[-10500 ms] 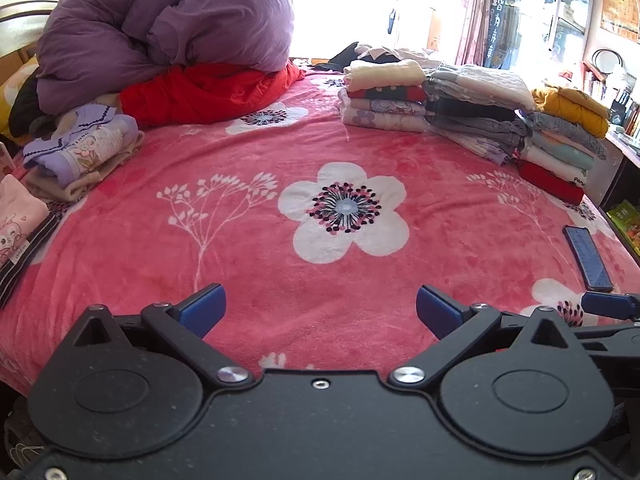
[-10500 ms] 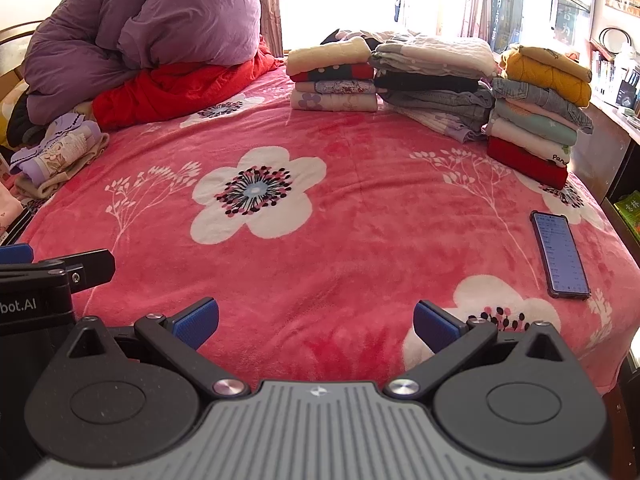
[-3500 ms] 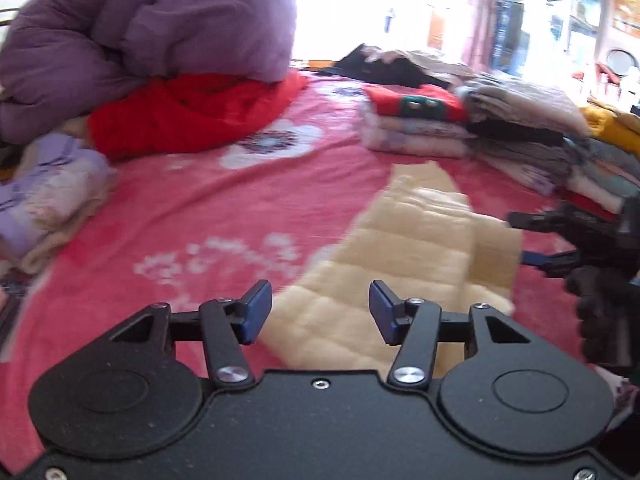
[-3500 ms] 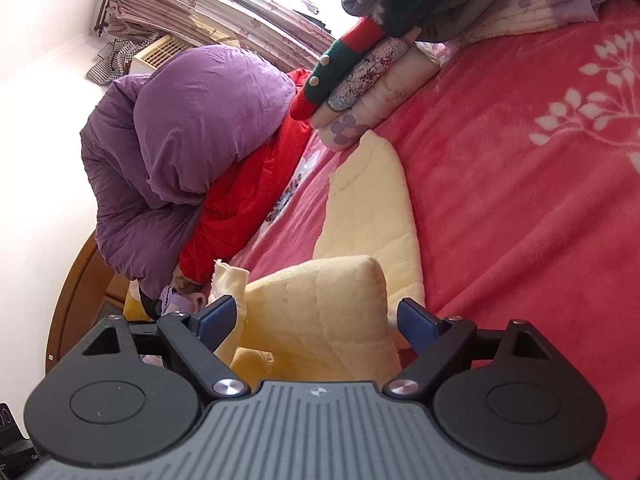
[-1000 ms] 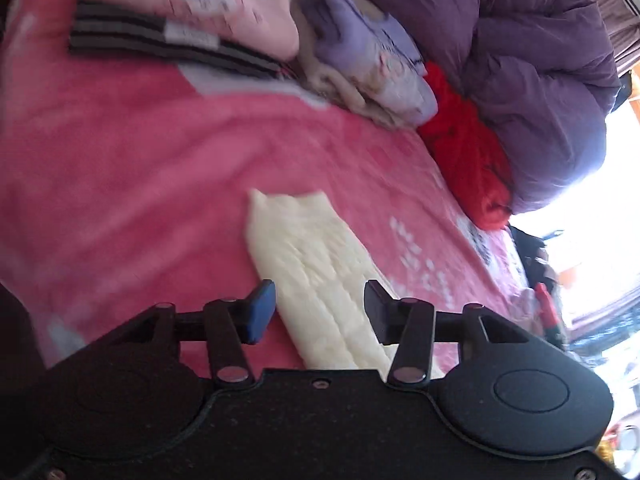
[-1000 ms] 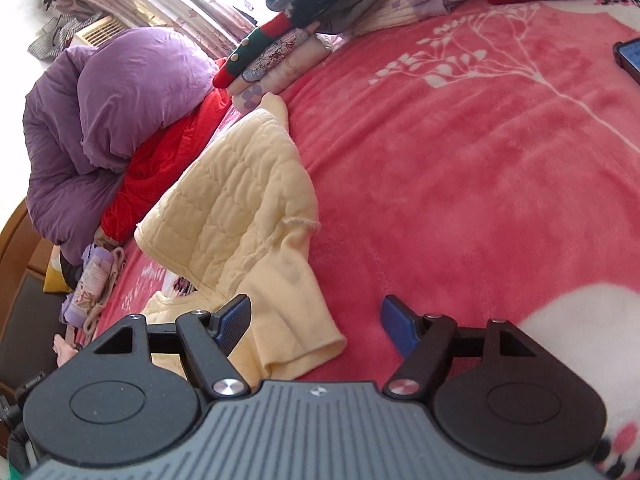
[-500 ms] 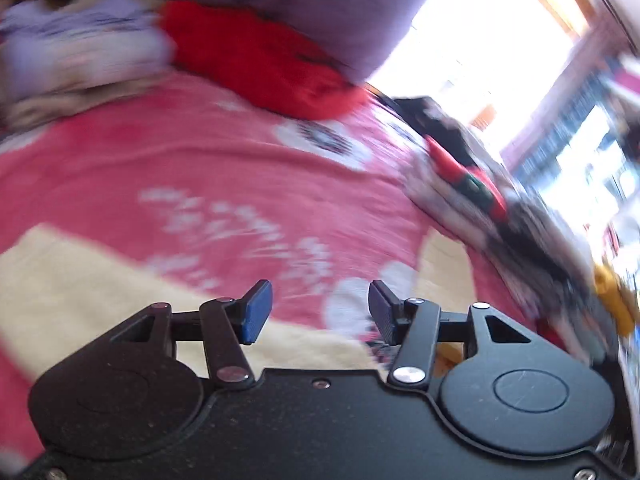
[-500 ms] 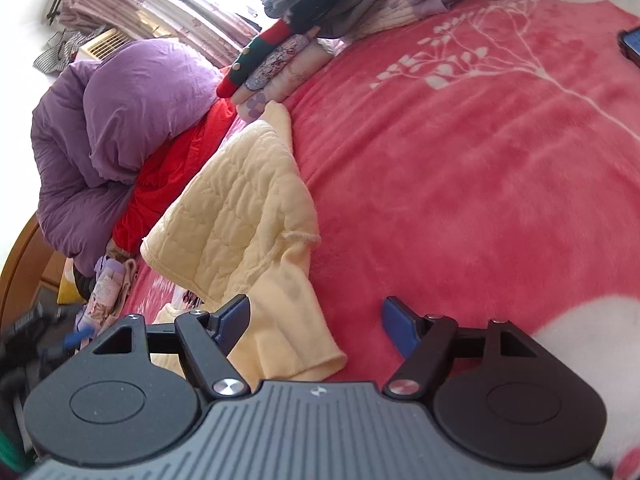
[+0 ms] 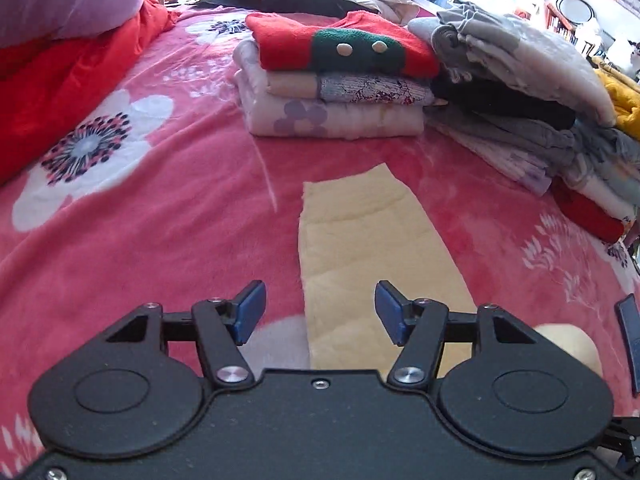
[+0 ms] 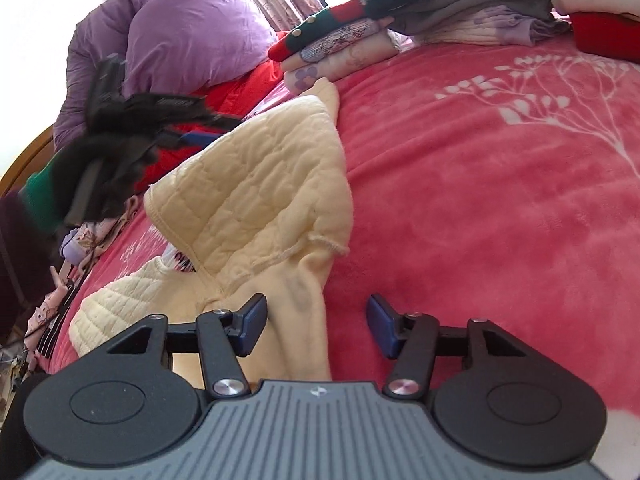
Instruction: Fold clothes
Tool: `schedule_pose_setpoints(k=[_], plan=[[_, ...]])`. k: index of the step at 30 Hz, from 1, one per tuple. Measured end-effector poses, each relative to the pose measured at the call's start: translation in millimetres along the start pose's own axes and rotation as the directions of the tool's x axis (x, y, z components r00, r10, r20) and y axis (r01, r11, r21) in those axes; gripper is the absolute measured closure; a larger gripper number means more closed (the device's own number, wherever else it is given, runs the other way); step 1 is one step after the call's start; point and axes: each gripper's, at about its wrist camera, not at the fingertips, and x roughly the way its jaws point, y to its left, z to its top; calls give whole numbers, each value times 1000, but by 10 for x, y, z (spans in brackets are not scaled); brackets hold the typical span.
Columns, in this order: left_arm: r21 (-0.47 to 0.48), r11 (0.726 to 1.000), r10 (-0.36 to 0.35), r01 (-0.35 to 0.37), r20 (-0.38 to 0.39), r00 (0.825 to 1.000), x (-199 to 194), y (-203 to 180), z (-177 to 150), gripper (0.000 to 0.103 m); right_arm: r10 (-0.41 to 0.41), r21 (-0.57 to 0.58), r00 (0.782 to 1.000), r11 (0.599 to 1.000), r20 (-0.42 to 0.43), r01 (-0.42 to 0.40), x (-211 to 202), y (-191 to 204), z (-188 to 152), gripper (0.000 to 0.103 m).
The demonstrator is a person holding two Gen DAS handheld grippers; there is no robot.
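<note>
Since half a second ago the left gripper (image 9: 320,316) has swung round from a blurred sweep across the bed to look straight along the cream garment's leg, while the right gripper (image 10: 316,326) has hardly shifted. Largest in both views is the pink floral blanket (image 9: 132,216), covering the bed. At its head sits a purple duvet (image 10: 192,36) on a red quilt (image 9: 56,76). Along the far side stand stacks of folded clothes (image 9: 340,80), the nearest topped by a red and green sweater (image 9: 344,46), with grey and dark piles (image 9: 516,80) beside it. The cream quilted garment (image 10: 260,196) lies partly spread on the blanket in front of those stacks: one leg runs flat away from the left gripper, and a cuff end lies between the right gripper's blue pads (image 10: 252,322). Both grippers stand wide apart at the fingers, holding nothing. In the right wrist view the left gripper shows as a dark blur, held by a black-gloved hand (image 10: 104,168) with a green cuff.
</note>
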Motion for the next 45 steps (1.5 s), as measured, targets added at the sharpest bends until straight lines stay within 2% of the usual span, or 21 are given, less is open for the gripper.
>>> schedule_pose_setpoints(k=[3, 7, 9, 11, 14, 17, 20, 23, 25, 26, 28, 30, 31, 32, 33, 36, 37, 41, 42, 44, 45], plan=[[24, 1000, -4, 5, -26, 1000, 262, 11, 194, 43, 22, 10, 1000, 1000, -6, -22, 17, -24, 7, 53], [7, 1000, -21, 21, -38, 999, 555, 46, 343, 45, 58, 28, 998, 998, -25, -57, 68, -58, 35, 74], [-8, 999, -47, 47, -26, 999, 624, 59, 342, 84, 75, 37, 997, 997, -35, -74, 94, -75, 49, 87], [10, 998, -56, 56, 24, 998, 550, 41, 292, 94, 100, 45, 994, 994, -45, -98, 110, -75, 83, 96], [8, 999, -47, 47, 140, 989, 215, 103, 203, 94, 110, 38, 993, 993, -39, -108, 84, -55, 175, 96], [-49, 999, -8, 21, 259, 966, -246, 339, 79, 94, 118, 34, 993, 992, -3, -118, -5, -59, 319, 96], [-169, 986, 73, -10, 372, 926, -729, 705, -94, 95, 108, 25, 994, 994, 34, -109, -82, -58, 481, 96], [-307, 951, 170, -30, 439, 882, -1059, 1117, -333, 95, 81, 31, 993, 996, 88, -84, -116, -64, 630, 98], [-394, 917, 241, -54, 441, 865, -1153, 1341, -529, 95, 45, 64, 991, 997, 126, -53, -89, -105, 723, 100], [-436, 896, 279, -84, 404, 871, -1130, 1461, -637, 94, 16, 87, 991, 996, 135, -28, -51, -136, 750, 100], [-506, 852, 310, -135, 279, 909, -986, 1668, -822, 90, -7, 140, 992, 990, 128, -11, 43, -194, 762, 95], [-563, 811, 327, -159, 210, 921, -915, 1802, -1015, 79, 12, 181, 995, 983, 98, -30, 151, -221, 739, 83], [-578, 804, 314, -138, 217, 924, -917, 1833, -1085, 76, 18, 169, 996, 985, 90, -33, 182, -193, 725, 56], [-596, 797, 286, -99, 228, 931, -920, 1877, -1136, 62, 17, 151, 996, 988, 84, -30, 206, -160, 708, 29], [-611, 789, 264, -68, 238, 935, -918, 1914, -1169, 49, 7, 125, 997, 992, 78, -16, 219, -124, 688, 23], [-625, 780, 233, -31, 244, 941, -847, 1968, -1176, 48, -12, 102, 999, 995, 46, 7, 281, -123, 629, 24], [-632, 775, 216, -14, 244, 946, -806, 1986, -1170, 48, -5, 114, 999, 993, 39, 1, 301, -147, 608, 29], [-668, 742, 168, 56, 266, 949, -603, 1994, -1098, 49, 60, 97, 998, 993, 25, -62, 418, -70, 557, 77], [-667, 742, 163, 61, 268, 949, -565, 1986, -1071, 64, 59, 78, 998, 995, 15, -60, 461, -26, 552, 83], [-634, 773, 173, 26, 250, 953, -505, 1935, -973, 95, 49, 48, 999, 998, 19, -50, 489, 34, 581, 91], [-598, 802, 202, -16, 246, 948, -517, 1890, -915, 96, 46, 44, 999, 998, 29, -47, 482, 41, 614, 92]])
